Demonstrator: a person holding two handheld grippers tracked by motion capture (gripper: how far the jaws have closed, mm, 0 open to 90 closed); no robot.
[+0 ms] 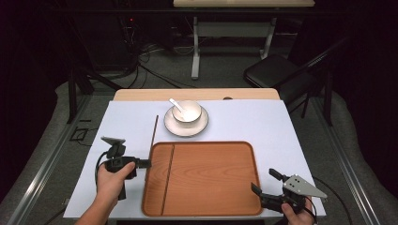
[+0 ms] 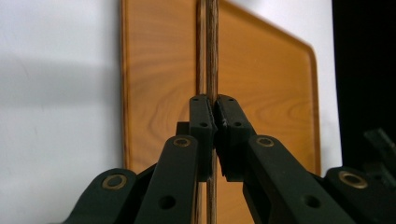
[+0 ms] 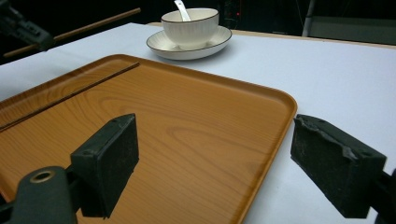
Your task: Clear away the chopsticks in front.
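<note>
**Inspector:** Status of the left gripper (image 1: 143, 163)?

**Assistant:** Its jaws are pressed together on a chopstick (image 2: 212, 56), pinching it near mid-length. In the high view that stick (image 1: 153, 131) runs from the gripper toward the far edge of the table, just off the left rim of the wooden tray (image 1: 211, 187). A second chopstick (image 1: 169, 178) lies flat inside the tray along its left side.

**Inspector:** And the right gripper (image 1: 265, 187)?

**Assistant:** Spread wide, holding nothing — it hovers at the tray's near right corner. Its own view shows both pads apart above the tray surface.

**Inspector:** Risks?

**Assistant:** Three, in my judgement. The grip is a narrow pinch on a thin round stick, so it may pivot or slip when tilted, and land off the tray. Its far end points toward the saucer (image 1: 186, 125) carrying the bowl (image 1: 187, 112) and spoon (image 1: 176, 105) near the far edge; a careless swing could strike them. Lowering it could also nudge the stick already in the tray. Whether the held stick's far tip touches the white table cover (image 1: 244, 119) or hangs clear — I cannot tell.
</note>
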